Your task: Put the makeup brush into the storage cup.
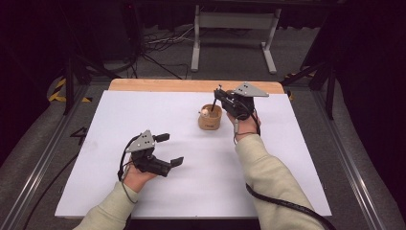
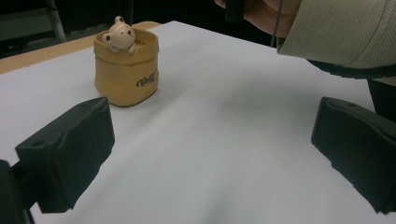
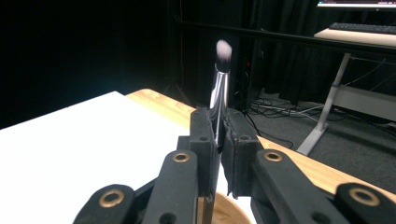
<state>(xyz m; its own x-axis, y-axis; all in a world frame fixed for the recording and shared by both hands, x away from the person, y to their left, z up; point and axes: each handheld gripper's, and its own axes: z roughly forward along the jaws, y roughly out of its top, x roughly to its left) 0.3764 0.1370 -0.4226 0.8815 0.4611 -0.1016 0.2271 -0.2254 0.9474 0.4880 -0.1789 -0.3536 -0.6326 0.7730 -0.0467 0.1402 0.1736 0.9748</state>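
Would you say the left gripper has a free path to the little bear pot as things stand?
Probably yes. The left gripper is open, and bare white table lies between it and the pot. The right gripper, shut on a brush, hangs above the pot and might crowd it.

Your right gripper [image 3: 218, 140] clamped on a makeup brush [image 3: 220, 88], bristles up, silver ferrule between the pads, wooden rim [image 3: 229, 210] below, white table [image 3: 88, 140] left, desk leg [image 3: 327, 107] beyond.
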